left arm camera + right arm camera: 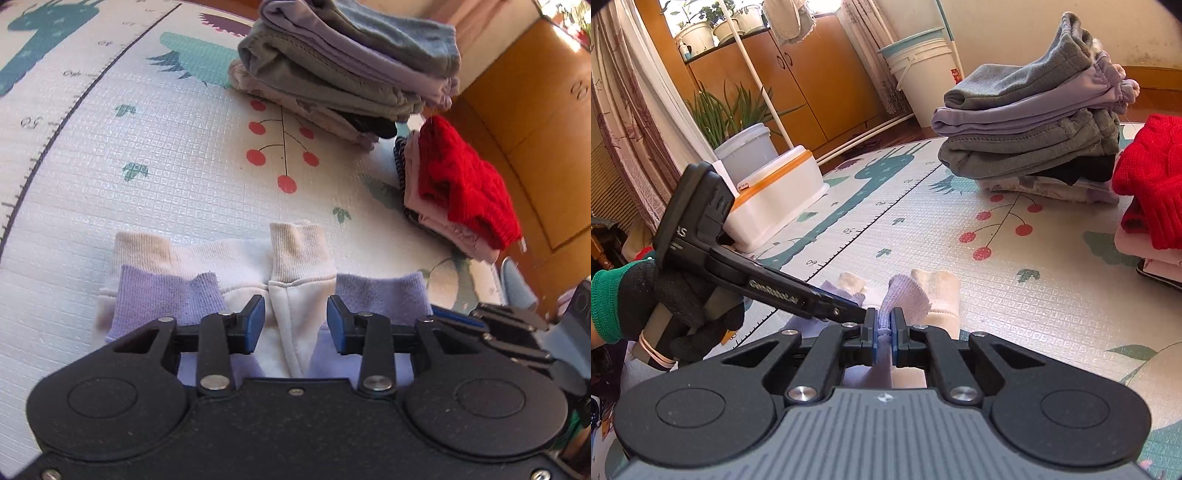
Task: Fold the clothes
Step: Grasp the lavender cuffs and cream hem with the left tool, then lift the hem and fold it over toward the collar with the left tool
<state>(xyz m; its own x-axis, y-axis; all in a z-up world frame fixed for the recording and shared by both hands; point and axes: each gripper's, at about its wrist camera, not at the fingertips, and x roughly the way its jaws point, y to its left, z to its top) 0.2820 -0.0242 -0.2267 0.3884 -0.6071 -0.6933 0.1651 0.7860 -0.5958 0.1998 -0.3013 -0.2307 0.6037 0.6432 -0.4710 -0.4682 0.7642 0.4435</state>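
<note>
A small white and lilac garment [284, 295] with ribbed cuffs lies flat on the patterned play mat [147, 147]. My left gripper [296, 325] hovers open just over its white middle seam, nothing between the blue pads. In the right wrist view my right gripper [884, 328] is shut on a lilac cuff [905, 291], bunching the cloth upward. The left gripper [858, 313], held by a gloved hand [639, 295], reaches in from the left with its tips beside the right gripper's fingers. The right gripper [443, 314] also shows at the garment's right cuff.
A tall stack of folded grey and lilac clothes [1030, 136] stands at the back of the mat. A red knit [1148, 177] tops a pink pile to its right. Off the mat are a white box with an orange lid [775, 199], buckets [923, 66] and wooden cabinets [535, 110].
</note>
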